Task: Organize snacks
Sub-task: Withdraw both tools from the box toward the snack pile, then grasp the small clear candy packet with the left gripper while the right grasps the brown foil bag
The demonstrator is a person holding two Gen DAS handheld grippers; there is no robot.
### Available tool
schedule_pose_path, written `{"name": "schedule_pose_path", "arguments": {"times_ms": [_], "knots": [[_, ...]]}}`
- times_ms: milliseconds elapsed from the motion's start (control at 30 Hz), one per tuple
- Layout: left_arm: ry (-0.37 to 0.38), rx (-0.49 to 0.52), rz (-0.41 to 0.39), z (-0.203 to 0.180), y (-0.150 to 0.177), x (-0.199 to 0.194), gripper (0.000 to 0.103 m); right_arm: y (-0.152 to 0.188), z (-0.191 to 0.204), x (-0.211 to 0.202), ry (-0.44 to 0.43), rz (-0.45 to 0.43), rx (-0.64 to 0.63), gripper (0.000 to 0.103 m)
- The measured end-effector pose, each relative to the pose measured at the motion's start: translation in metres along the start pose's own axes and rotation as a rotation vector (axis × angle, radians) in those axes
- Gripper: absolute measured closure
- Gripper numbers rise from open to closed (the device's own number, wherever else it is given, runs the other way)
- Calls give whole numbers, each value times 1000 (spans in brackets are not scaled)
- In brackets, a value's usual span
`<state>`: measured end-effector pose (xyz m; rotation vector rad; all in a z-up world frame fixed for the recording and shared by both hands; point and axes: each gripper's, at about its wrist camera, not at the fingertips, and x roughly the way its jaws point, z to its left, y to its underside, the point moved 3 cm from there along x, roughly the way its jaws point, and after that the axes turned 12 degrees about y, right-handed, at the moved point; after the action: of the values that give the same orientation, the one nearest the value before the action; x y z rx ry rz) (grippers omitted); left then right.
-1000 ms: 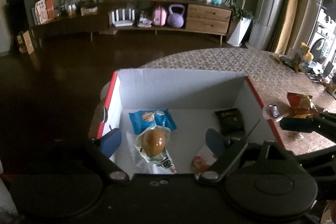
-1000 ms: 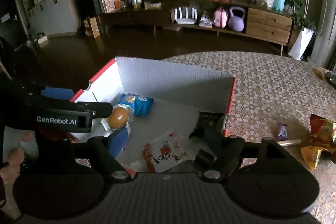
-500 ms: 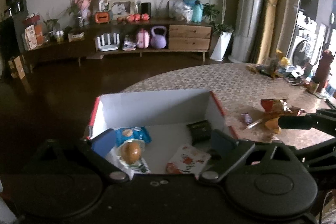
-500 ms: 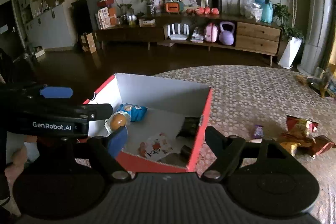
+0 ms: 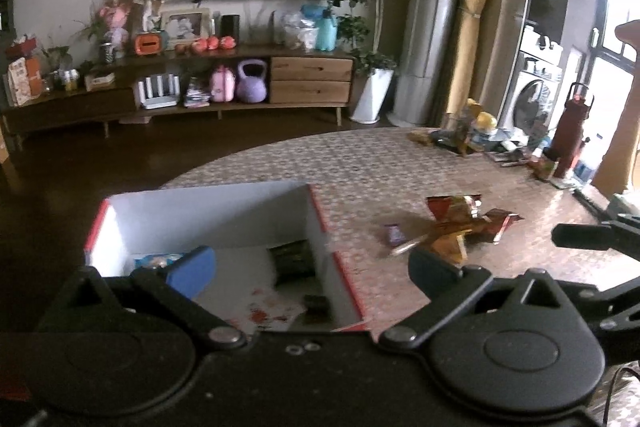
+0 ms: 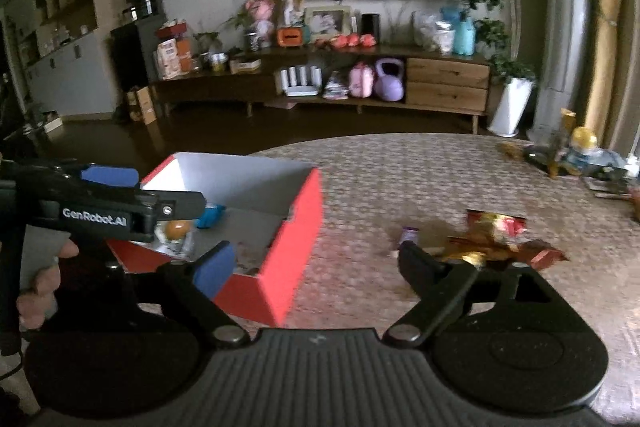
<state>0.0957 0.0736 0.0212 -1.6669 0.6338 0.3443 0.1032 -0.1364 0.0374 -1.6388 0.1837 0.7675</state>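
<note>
Both claws had pulled back and swung right since a second earlier, away from over the box. The left gripper (image 5: 312, 267) was released, its jaws having just been opening, with nothing between them. The right gripper (image 6: 316, 263) was likewise released, jaws just opened wider, also empty. "GenRobot.AI" read on the left tool's side in the right wrist view, with a hand (image 6: 40, 287) on its handle. The red box (image 6: 296, 227) now sat near left, holding a blue packet (image 6: 212, 217), an orange-topped snack (image 6: 176, 229), a white-red packet (image 5: 268, 311) and a dark packet (image 5: 290, 259). To its right on the table (image 5: 360, 163) lay a small purple candy (image 5: 394, 233) just beside a red-gold wrapper pile (image 5: 460, 223). Its print was too blurred to read. Farther off, a dark red bottle (image 5: 570, 131) stood at the table's far right.
</note>
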Motion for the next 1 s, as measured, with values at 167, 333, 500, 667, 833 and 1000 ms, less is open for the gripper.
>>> {"name": "schedule_pose_path", "arguments": {"times_ms": [167,333,500,667,833,1000], "knots": [[29,6,14,-24,2,17,0,6,-49,-3,99,-22,51,6],[54,20,40,-46,6,38,0,14,-97,2,132,-8,138,6],[69,23,71,-66,8,63,0,23,-129,14,172,10,188,6],[85,52,100,-87,14,91,0,37,-157,29,234,44,211,6],[96,83,135,-106,22,120,0,51,-177,53,239,91,227,6],[96,92,179,-118,28,147,0,61,-198,77,225,118,274,6]]}}
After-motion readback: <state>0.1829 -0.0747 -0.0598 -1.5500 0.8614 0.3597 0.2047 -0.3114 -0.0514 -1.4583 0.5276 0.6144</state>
